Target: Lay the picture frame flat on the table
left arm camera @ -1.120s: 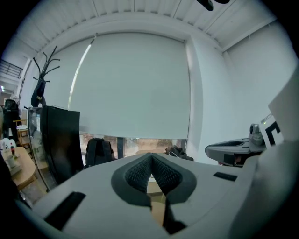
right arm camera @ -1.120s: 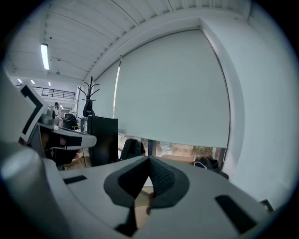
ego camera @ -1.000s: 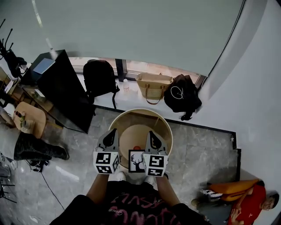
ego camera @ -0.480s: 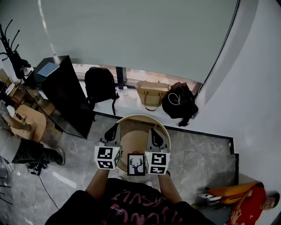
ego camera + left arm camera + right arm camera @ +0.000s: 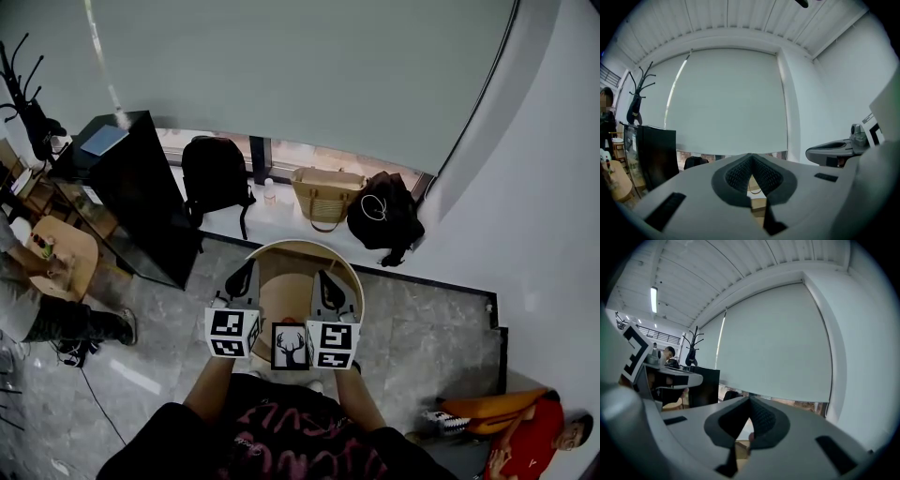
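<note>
A black picture frame [image 5: 290, 346] with a white deer print stands at the near edge of the round wooden table [image 5: 277, 257], between my two marker cubes. My left gripper [image 5: 242, 275] is held over the table's left side and my right gripper [image 5: 325, 281] over its right side, both pointing away from me. Neither touches the frame. In the left gripper view, the left gripper [image 5: 750, 159] has its tips together with nothing between them. The right gripper [image 5: 749, 401] looks the same in its own view. Both gripper views face the roller blind, so the frame is hidden there.
A black cabinet [image 5: 131, 192] stands at the left. A black backpack [image 5: 214, 175], a wicker bag [image 5: 327, 197] and a black bag [image 5: 385, 218] line the window sill beyond the table. One person sits at a small table [image 5: 58, 251] far left, another in red [image 5: 534, 436] at lower right.
The head view shifted slightly, so the table looks a little smaller and farther. Both grippers stay on either side of the standing frame, and the frame has not moved.
</note>
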Action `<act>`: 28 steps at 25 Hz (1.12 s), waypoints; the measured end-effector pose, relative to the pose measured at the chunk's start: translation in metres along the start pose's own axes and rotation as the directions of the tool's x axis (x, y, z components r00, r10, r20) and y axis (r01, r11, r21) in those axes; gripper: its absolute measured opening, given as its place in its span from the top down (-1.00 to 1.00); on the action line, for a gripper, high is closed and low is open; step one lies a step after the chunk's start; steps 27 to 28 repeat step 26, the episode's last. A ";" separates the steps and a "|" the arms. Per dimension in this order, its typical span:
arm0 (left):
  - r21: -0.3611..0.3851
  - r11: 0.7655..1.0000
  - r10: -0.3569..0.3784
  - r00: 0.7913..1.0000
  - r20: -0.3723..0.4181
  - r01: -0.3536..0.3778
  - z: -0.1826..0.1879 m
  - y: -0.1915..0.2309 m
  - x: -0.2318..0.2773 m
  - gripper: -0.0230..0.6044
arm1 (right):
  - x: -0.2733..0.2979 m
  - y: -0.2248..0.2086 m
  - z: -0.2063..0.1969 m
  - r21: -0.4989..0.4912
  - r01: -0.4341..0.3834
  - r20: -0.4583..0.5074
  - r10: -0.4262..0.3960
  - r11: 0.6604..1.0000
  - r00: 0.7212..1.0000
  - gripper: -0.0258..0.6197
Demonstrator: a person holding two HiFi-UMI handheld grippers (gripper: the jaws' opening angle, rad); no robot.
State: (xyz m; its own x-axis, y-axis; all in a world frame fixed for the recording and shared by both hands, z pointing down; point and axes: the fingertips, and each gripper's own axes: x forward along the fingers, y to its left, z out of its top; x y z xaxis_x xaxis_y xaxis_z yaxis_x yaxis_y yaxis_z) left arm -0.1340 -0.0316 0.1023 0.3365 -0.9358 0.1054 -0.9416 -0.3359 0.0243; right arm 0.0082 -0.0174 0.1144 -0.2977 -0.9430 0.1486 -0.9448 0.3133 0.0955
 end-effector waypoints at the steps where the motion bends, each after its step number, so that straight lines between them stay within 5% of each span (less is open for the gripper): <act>1: -0.002 1.000 -0.001 1.000 0.000 0.001 0.000 -0.001 0.000 0.90 | 0.000 -0.001 -0.001 0.002 0.001 -0.002 -0.001 1.000 1.000 0.86; 28: 0.012 1.000 0.021 1.000 0.020 -0.022 0.010 0.007 0.005 0.90 | 0.010 -0.012 -0.006 0.027 0.008 -0.013 -0.007 1.000 1.000 0.86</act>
